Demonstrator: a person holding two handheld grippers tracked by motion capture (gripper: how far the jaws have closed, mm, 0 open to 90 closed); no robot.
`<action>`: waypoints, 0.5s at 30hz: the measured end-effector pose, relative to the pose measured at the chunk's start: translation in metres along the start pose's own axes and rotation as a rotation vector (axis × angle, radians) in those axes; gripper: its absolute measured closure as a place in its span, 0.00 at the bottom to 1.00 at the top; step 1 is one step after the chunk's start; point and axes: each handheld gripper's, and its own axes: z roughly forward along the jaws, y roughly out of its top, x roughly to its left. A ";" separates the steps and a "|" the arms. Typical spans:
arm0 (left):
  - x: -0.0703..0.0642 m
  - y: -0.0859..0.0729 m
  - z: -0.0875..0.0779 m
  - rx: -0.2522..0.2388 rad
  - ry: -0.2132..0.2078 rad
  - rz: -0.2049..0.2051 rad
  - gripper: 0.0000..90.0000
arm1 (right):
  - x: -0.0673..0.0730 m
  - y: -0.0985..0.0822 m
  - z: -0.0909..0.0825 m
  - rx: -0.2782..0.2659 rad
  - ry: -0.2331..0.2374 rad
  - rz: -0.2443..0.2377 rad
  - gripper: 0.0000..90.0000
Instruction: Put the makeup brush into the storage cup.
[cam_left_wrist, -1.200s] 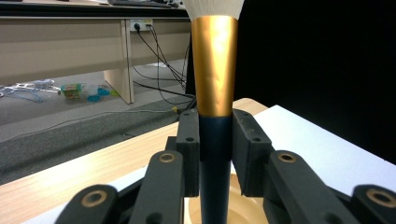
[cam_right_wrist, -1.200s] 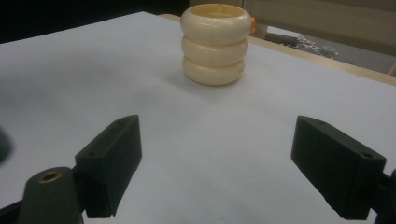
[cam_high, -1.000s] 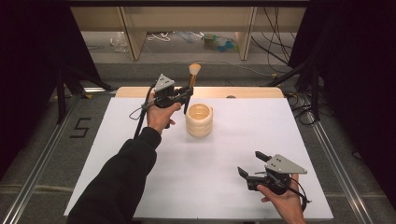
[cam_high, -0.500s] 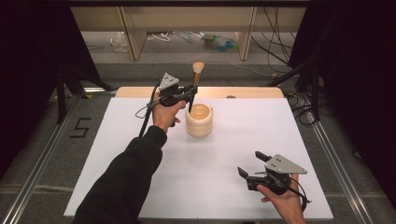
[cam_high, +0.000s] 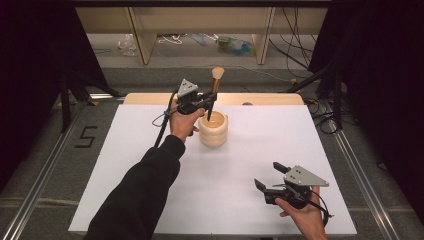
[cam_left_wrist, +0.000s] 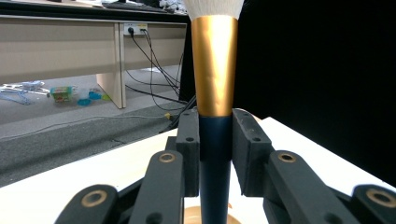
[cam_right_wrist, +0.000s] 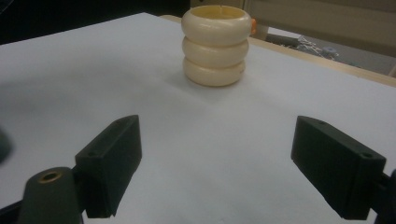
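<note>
- Your left gripper (cam_high: 209, 101) has its jaws clamped on the brush (cam_high: 214, 92); in the left gripper view the pads press the dark handle (cam_left_wrist: 215, 163) from both sides, just under the gold ferrule (cam_left_wrist: 214, 65).
- You hold the brush nearly upright, bristles (cam_high: 218, 73) up, handle end down.
- The handle's lower end sits at the mouth of the cup (cam_high: 214, 131), above or just inside the rim; whether it touches the bottom, you cannot tell from these pictures.
- The cup is a cream, three-ringed holder standing upright on the white table (cam_high: 125, 165), toward the far side and near the middle.
- Your right gripper (cam_high: 274, 176) rests low at the near right of the table, well apart from the cup, jaws spread wide with nothing between them; its own view looks across bare table toward the cup (cam_right_wrist: 215, 44).
- Done, by the look of it: the brush is picked up, turned bristles-up and brought over the cup.
- Left: lower the handle until it stands in the cup, open the left jaws, and draw the hand clear without tipping the cup.
- The cup looks light and unsteadied, so a sideways nudge could shift it.
</note>
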 end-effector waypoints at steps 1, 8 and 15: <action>0.000 0.000 0.000 0.000 0.000 0.000 0.82 | 0.000 0.000 0.000 0.000 0.000 0.000 0.19; 0.000 -0.002 0.004 -0.005 0.004 -0.005 0.82 | 0.000 0.000 0.000 0.003 0.004 0.004 0.19; -0.001 -0.006 0.007 -0.001 0.006 -0.002 0.82 | 0.000 0.000 0.000 0.001 0.001 0.003 0.19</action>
